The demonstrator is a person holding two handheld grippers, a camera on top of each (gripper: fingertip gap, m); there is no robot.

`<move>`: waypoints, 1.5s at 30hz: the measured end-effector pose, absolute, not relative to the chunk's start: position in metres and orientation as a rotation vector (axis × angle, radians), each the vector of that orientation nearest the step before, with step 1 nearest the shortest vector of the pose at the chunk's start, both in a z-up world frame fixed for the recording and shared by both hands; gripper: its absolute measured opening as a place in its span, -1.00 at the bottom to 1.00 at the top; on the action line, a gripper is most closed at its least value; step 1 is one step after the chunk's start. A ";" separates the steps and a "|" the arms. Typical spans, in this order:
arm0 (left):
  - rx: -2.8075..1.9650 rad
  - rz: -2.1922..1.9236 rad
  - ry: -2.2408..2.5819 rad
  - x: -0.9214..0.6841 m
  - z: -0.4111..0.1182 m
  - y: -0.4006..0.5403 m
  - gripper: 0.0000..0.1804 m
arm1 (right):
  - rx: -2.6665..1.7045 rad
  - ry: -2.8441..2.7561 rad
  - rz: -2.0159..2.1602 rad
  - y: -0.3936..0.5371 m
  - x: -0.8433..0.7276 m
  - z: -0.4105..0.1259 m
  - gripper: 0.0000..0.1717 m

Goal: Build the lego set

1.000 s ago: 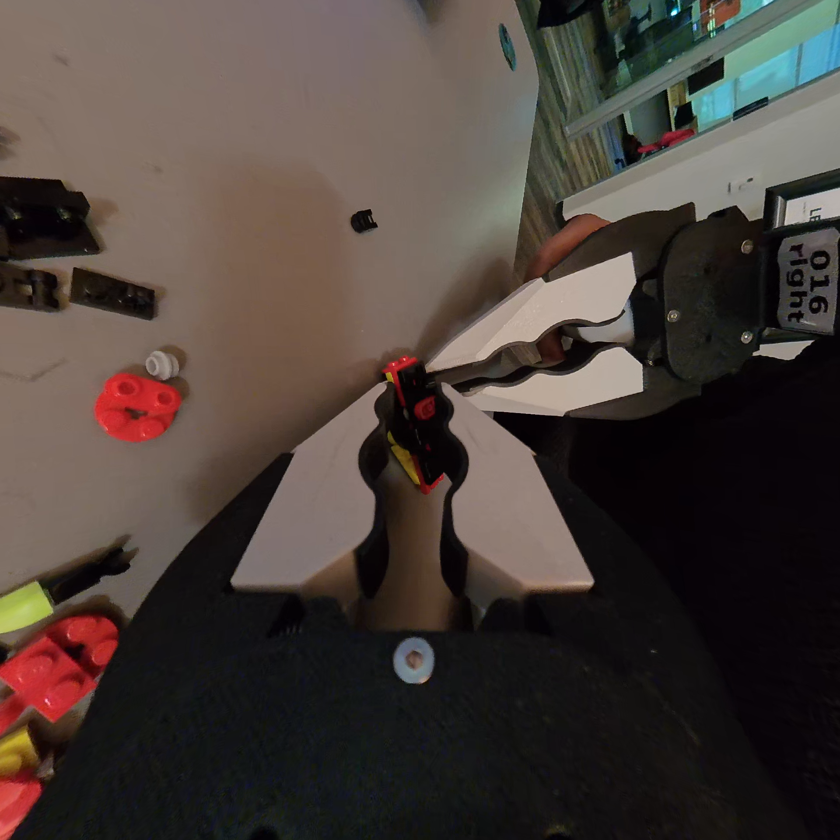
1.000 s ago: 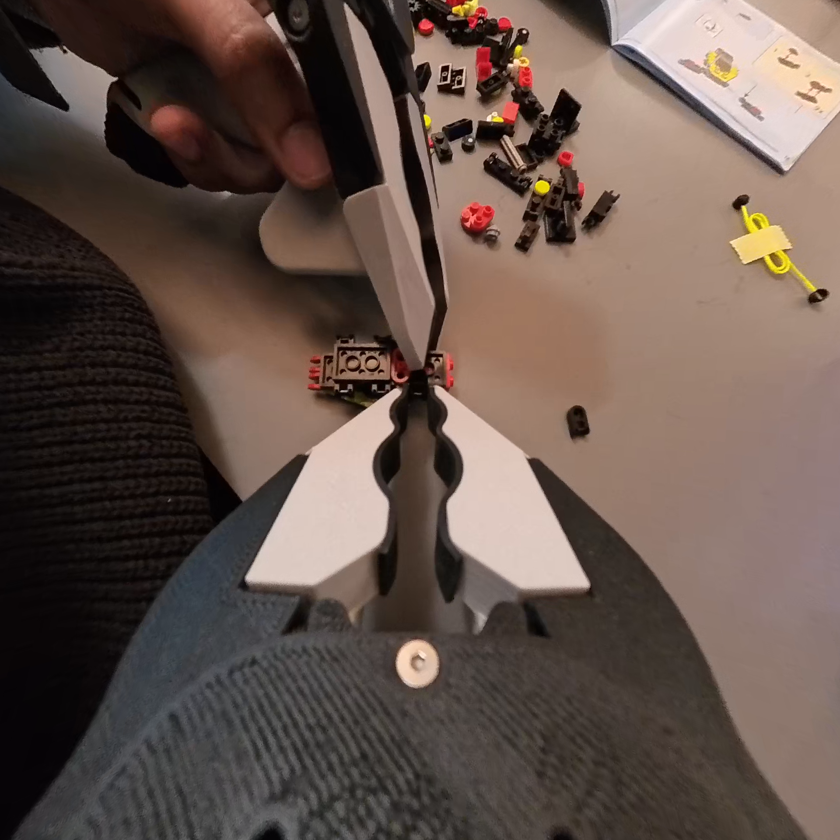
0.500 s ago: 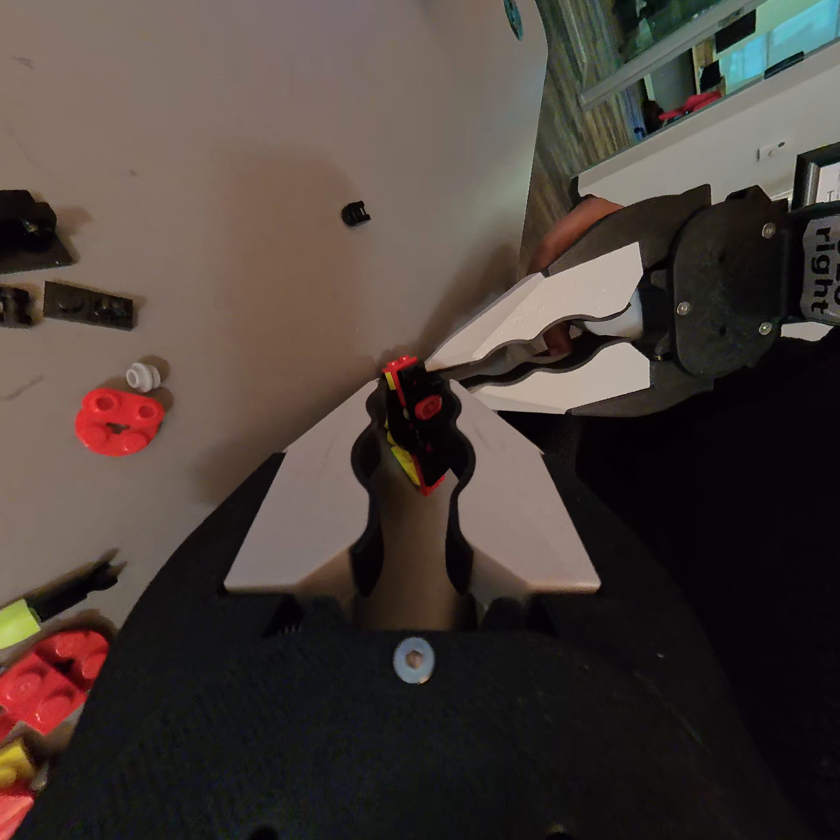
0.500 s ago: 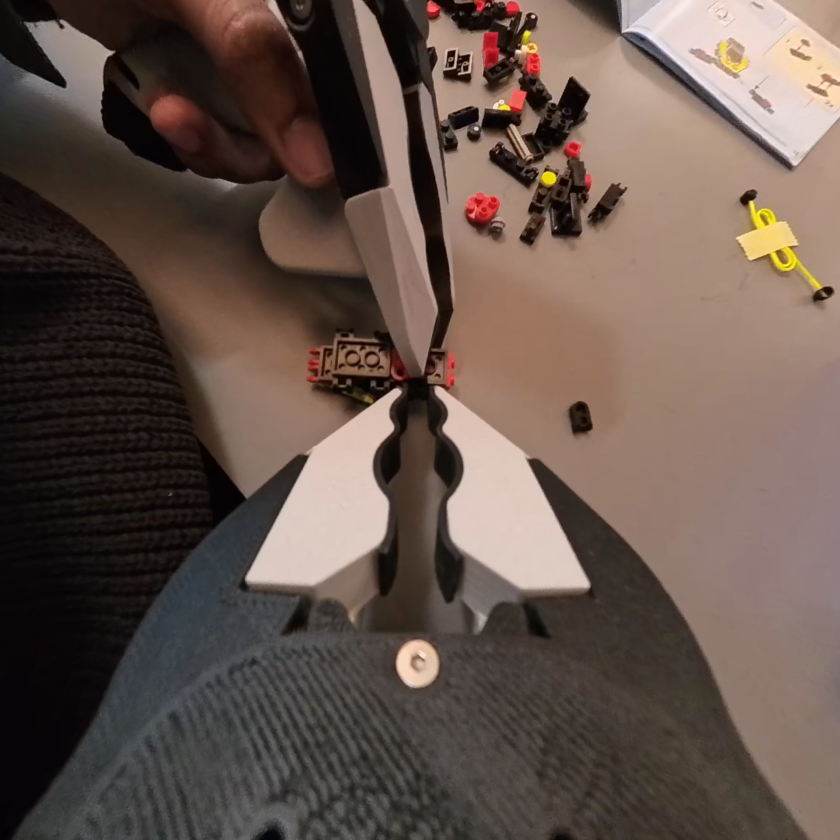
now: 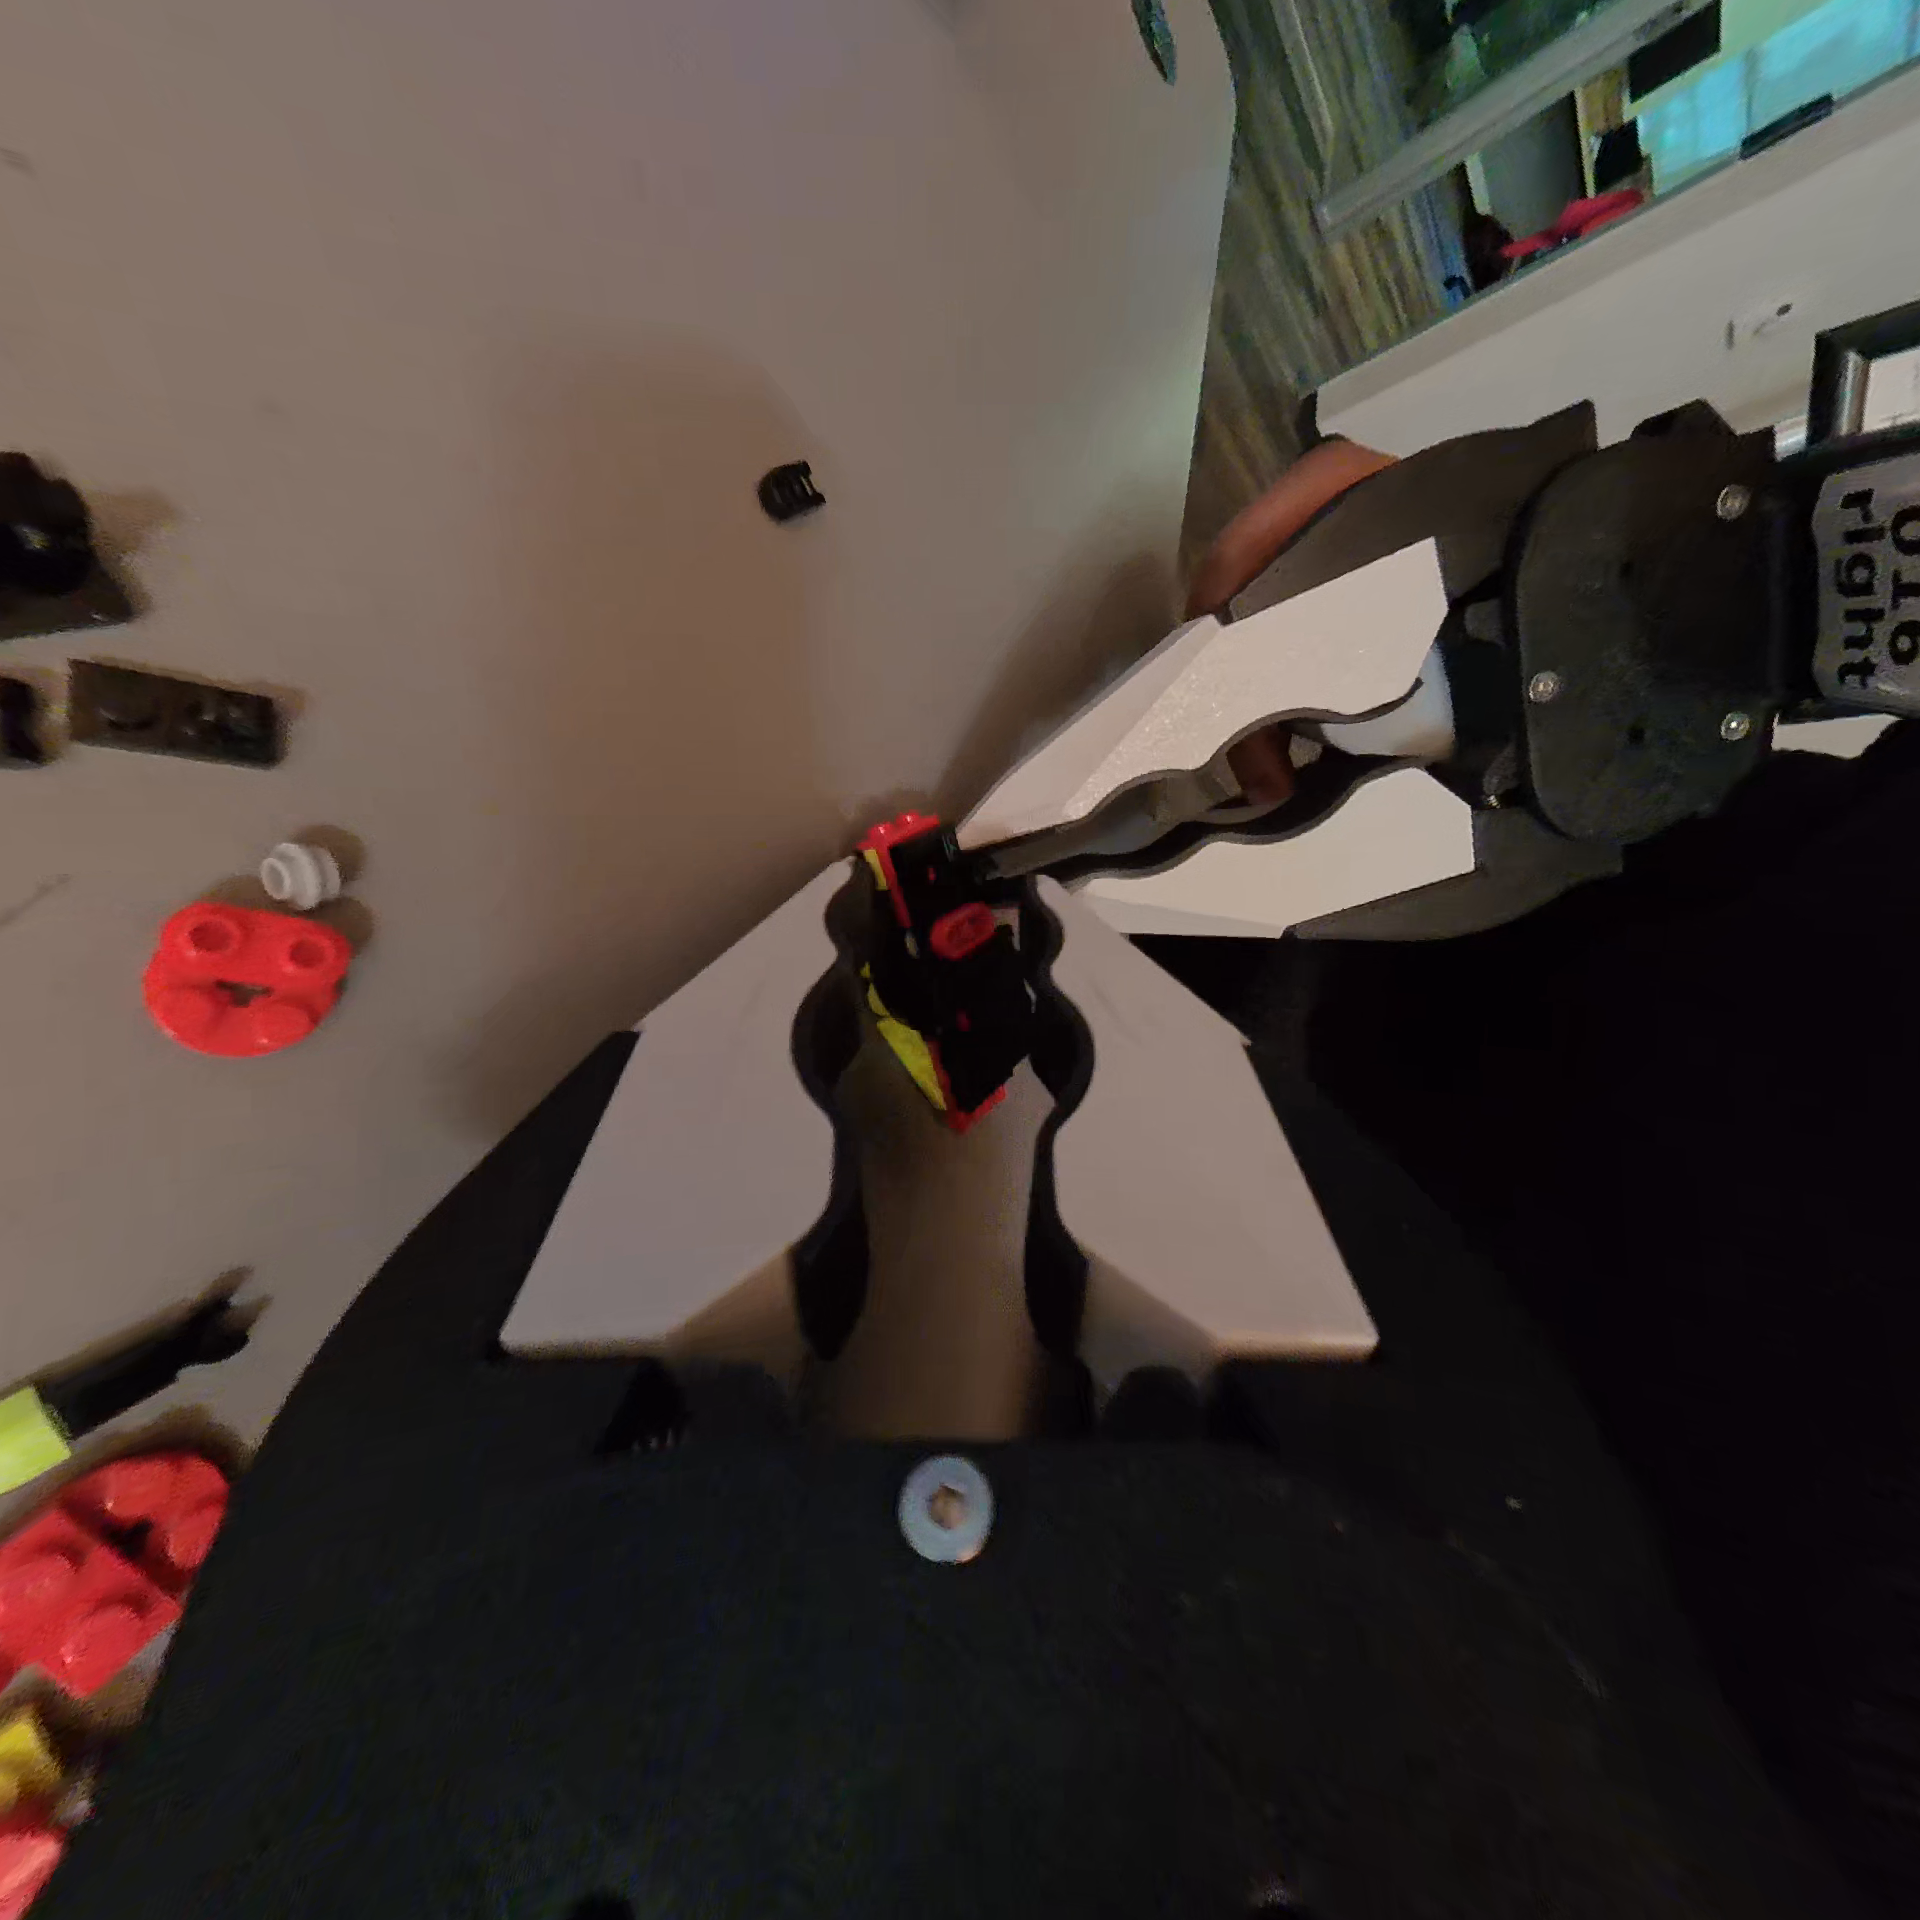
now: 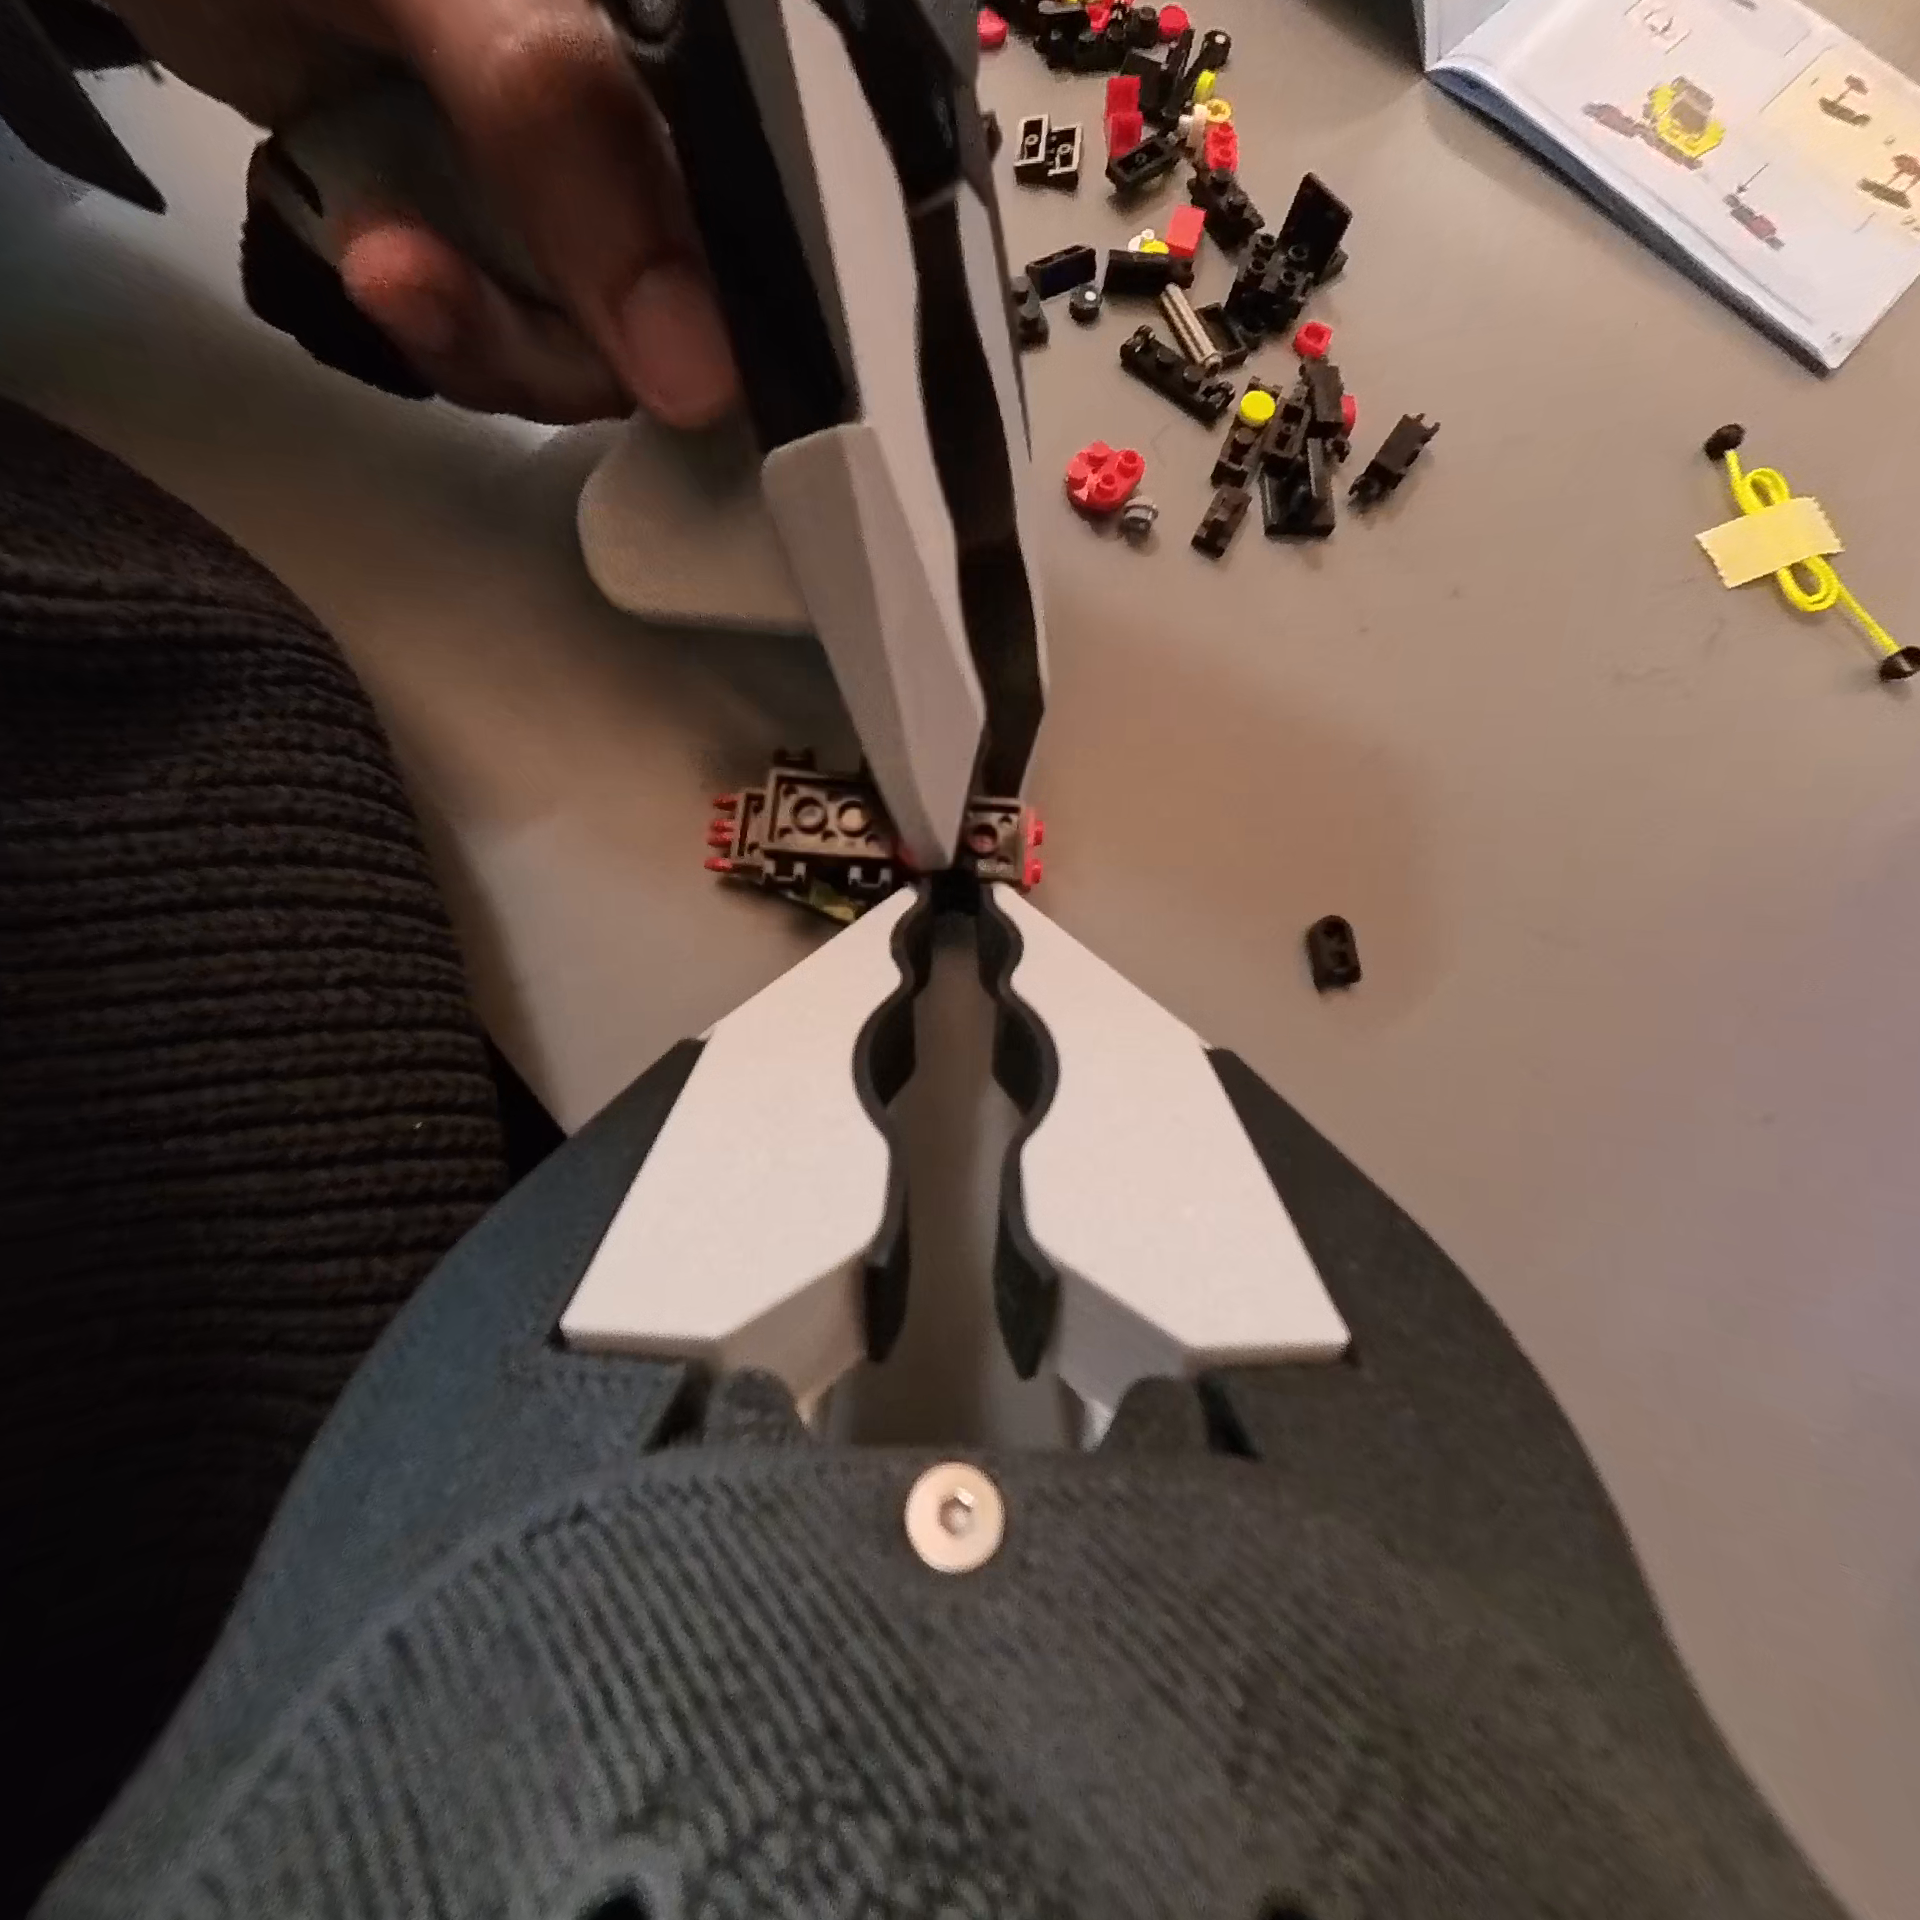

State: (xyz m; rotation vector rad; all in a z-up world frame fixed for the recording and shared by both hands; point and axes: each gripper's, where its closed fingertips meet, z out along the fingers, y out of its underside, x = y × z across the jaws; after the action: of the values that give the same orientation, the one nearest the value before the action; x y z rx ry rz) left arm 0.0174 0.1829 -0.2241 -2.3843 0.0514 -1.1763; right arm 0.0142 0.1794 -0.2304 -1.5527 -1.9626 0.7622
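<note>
A small black, red and yellow brick assembly [image 5: 945, 987] stands between the fingers of my left gripper [image 5: 940, 904]. The jaws are parted, and a gap shows between the left pad and the assembly. My right gripper [image 5: 987, 857] comes in from the right, its tips shut on the black edge at the assembly's far end. In the right wrist view, my right gripper [image 6: 951, 899] pinches that black part. The assembly [image 6: 821, 831] lies flat, low over the grey table [image 6: 1558, 1039]. The left gripper [image 6: 977, 821] straddles it from above, held by a hand [image 6: 540, 208].
A small black piece [image 6: 1332, 951] lies alone to the right. A red round plate [image 6: 1103, 478] and a pile of loose bricks [image 6: 1226, 312] lie farther off. A booklet [image 6: 1662, 156] and a taped yellow cord [image 6: 1777, 540] lie at the right. The table edge [image 5: 1195, 520] is close. Only a small space, under 4 cm, lies between the two pairs of fingers. The small black piece [image 6: 1332, 951] is about 7 cm from both grippers' fingertips. It turns up in the left wrist view [image 5: 800, 490] as well.
My left gripper's jaws have spread apart and let go of the assembly, which stays between them. My right gripper stays shut on its end. Both grippers have hardly moved.
</note>
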 end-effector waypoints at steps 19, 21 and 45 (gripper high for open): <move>-2.383 -1.173 -0.007 0.013 -0.223 0.186 -0.88 | -1.563 -1.933 0.802 0.181 0.014 -0.226 -0.93; -2.380 -1.183 -0.008 0.013 -0.223 0.185 -0.89 | -1.577 -1.924 0.830 0.182 0.014 -0.225 -0.93; -2.383 -1.211 -0.005 0.016 -0.226 0.185 -0.80 | -1.610 -1.943 0.900 0.181 0.019 -0.226 -0.93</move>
State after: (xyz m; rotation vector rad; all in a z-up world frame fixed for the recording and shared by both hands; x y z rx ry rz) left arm 0.0161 0.1845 -0.2258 -2.3827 -0.0049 -1.2112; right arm 0.0193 0.1809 -0.2260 -1.6095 -1.9429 0.9002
